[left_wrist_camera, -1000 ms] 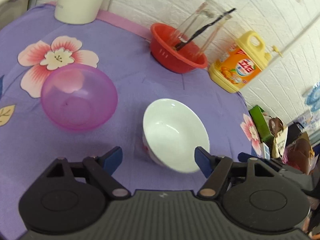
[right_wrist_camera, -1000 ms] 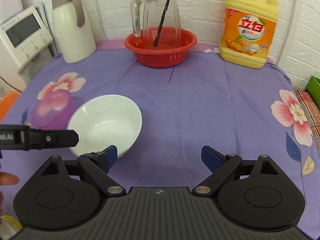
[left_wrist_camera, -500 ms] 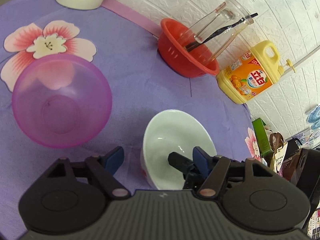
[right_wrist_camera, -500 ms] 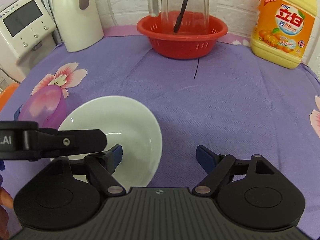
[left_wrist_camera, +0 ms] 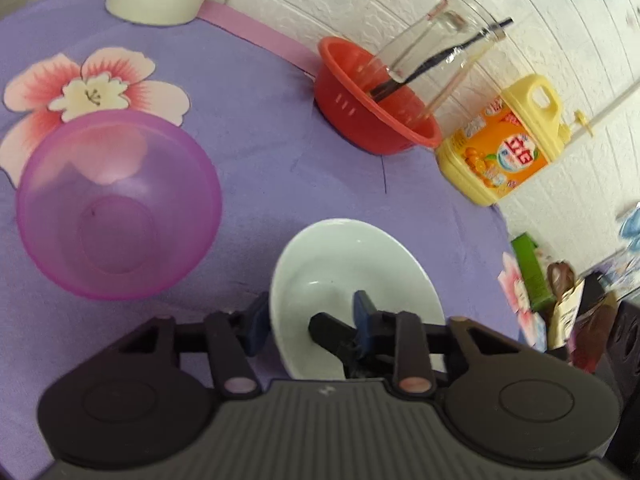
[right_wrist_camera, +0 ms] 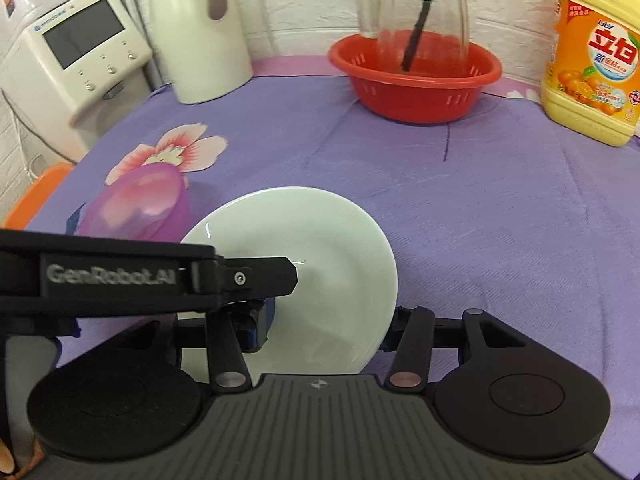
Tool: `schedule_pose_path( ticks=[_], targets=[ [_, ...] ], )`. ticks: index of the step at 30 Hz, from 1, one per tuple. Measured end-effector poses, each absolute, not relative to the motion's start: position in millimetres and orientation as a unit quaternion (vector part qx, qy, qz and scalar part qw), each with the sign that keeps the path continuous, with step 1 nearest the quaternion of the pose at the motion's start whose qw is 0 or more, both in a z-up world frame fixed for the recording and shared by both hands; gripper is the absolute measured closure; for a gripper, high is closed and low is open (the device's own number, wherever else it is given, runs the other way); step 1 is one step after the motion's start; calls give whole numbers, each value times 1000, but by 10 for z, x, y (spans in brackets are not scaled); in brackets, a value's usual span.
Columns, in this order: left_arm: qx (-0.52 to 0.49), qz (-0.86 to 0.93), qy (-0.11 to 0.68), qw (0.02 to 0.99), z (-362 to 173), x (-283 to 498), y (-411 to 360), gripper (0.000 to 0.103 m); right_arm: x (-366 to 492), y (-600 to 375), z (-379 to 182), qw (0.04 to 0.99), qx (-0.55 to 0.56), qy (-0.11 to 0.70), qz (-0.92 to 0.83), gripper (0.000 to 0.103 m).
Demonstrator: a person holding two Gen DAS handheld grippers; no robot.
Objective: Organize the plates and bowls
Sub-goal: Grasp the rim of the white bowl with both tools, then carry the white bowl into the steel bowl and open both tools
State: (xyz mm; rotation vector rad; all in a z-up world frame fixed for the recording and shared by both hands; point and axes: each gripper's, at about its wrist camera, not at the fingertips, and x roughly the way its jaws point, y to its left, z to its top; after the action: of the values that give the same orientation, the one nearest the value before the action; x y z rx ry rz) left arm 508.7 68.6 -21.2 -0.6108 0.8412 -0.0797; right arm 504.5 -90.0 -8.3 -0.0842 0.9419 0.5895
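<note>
Both tongs clamp white bowl [left_wrist_camera: 352, 264]: left tongs [left_wrist_camera: 308, 322] on near-left rim, right tongs [right_wrist_camera: 328, 326] across opposite rim; purple bowl [left_wrist_camera: 116, 212] left.

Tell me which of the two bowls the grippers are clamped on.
The white bowl: both grippers pinch its rim, unlike the translucent purple bowl standing free beside it.

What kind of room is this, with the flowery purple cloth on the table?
Probably a home kitchen or dining corner: a bottle of dish soap, a red strainer basket holding a glass jug, and a white thermos jug against a white brick wall.
</note>
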Motion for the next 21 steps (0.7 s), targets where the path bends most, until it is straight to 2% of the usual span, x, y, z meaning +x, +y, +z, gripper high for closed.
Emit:
schedule_pose_path(
  ticks=[7, 14, 21],
  targets=[
    [-285, -59, 397, 870, -18, 4719, 592, 76, 4725, -1028, 114, 847, -18, 452, 278, 15],
    [-276, -89, 386, 876, 261, 4078, 252, 77, 4066, -1324, 462, 858, -27, 441, 261, 8],
    [-268, -139, 383, 873, 394, 3332, -166, 77, 3237, -1799, 674, 874, -29, 424, 236, 5]
  ],
)
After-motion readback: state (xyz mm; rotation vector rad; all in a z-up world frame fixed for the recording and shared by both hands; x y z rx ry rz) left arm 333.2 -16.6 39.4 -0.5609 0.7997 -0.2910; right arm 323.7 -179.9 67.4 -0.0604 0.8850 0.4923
